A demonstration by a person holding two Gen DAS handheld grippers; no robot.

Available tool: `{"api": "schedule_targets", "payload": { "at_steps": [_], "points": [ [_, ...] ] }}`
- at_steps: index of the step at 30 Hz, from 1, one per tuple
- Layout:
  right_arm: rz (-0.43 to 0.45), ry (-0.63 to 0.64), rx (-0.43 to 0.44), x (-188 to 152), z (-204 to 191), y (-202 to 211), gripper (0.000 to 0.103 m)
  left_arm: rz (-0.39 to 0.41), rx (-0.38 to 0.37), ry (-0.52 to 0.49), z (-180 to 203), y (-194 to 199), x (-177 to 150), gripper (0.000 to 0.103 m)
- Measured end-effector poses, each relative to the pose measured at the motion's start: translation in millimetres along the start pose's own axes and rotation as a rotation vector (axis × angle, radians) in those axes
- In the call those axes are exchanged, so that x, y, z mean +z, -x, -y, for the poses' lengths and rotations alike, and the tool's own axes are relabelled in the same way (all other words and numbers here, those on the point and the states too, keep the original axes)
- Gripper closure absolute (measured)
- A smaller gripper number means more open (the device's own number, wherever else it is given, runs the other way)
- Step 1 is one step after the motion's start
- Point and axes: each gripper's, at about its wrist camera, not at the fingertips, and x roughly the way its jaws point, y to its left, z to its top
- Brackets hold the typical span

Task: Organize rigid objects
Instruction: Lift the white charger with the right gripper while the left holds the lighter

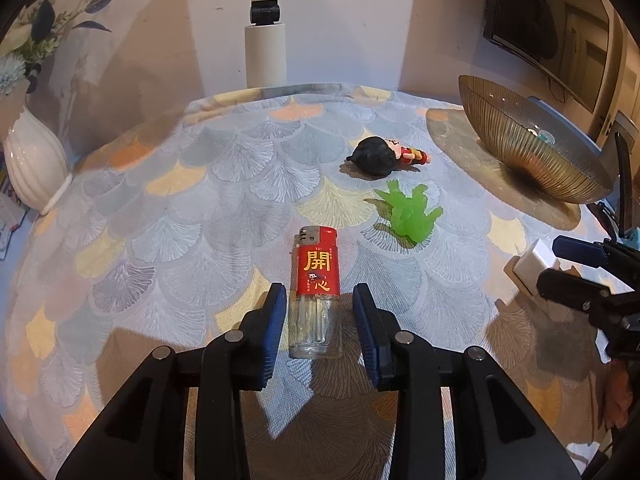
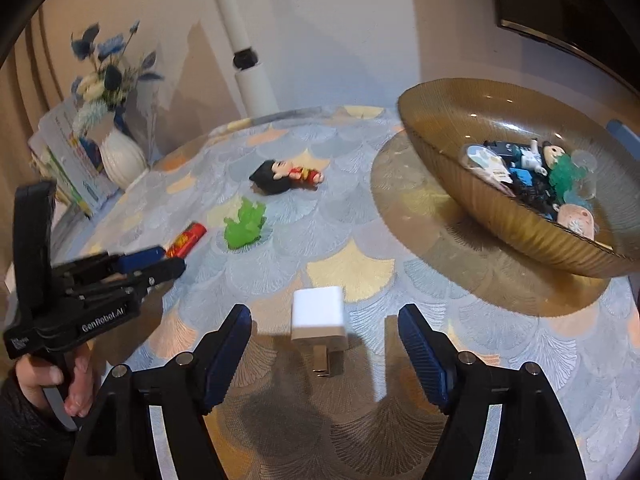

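Between parted left tongs (image 1: 320,308), lighter (image 1: 316,292); charger (image 2: 319,316) between wide right tongs (image 2: 325,334).

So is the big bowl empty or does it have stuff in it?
It has stuff: the bowl holds a pile of small toys.
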Motion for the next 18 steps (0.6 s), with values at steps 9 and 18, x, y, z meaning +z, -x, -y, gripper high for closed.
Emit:
{"api": "schedule_targets", "payload": {
  "at_steps": [9,18],
  "points": [
    [-0.026,-0.225,0.123,1,43,-1,0.019,-0.012,-0.039,0.006,-1,1,-1,0.035],
    [-0.058,-0.042,-0.030,1,5,-15,0.015,-0.063,-0.033,0.020,-2,-10,11,0.031]
  ]
}}
